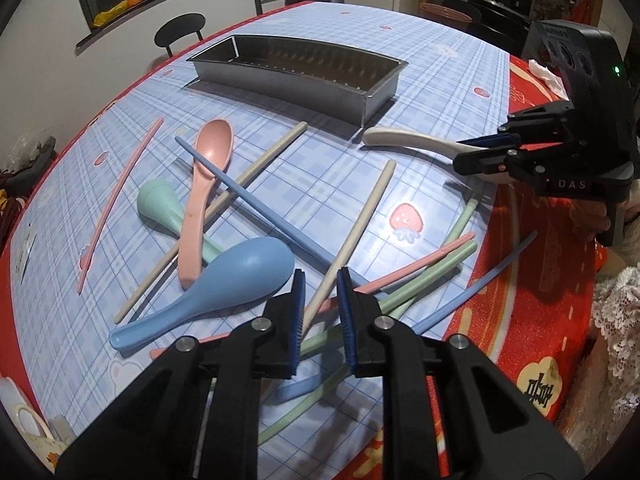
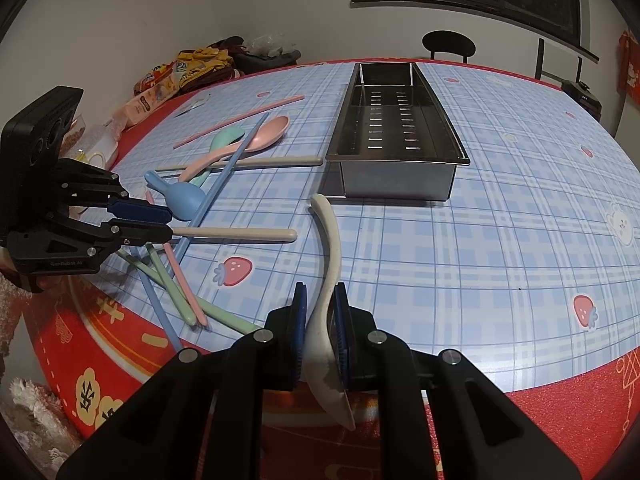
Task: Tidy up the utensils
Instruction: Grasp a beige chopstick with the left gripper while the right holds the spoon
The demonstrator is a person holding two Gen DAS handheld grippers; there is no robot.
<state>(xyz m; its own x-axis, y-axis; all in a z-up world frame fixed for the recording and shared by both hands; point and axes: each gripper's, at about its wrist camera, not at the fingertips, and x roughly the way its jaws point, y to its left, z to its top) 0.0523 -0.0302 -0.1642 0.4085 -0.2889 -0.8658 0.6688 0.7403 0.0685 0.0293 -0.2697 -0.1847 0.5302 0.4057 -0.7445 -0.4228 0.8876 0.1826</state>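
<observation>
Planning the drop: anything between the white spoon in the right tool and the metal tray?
Nothing visible. The white spoon points toward the metal tray across bare tablecloth; the beige chopstick lies off to the side.

A blue-and-white plaid, strawberry-printed worktop cover [image 2: 500, 240] with a red border carries a silvery perforated metal tray [image 2: 394, 120], a pink plastic spoon [image 1: 200, 196], a blue plastic spoon [image 1: 224, 280] and a cream plastic spoon [image 2: 328, 240].

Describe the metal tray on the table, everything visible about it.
The metal tray is a long, narrow rectangular trough that looks like stainless steel, with a flat rim and rows of drainage slots in its floor. It stands upright on the plaid tablecloth and is empty. No utensil or tongs touch it; a beige chopstick's tip ends just short of it.
</observation>
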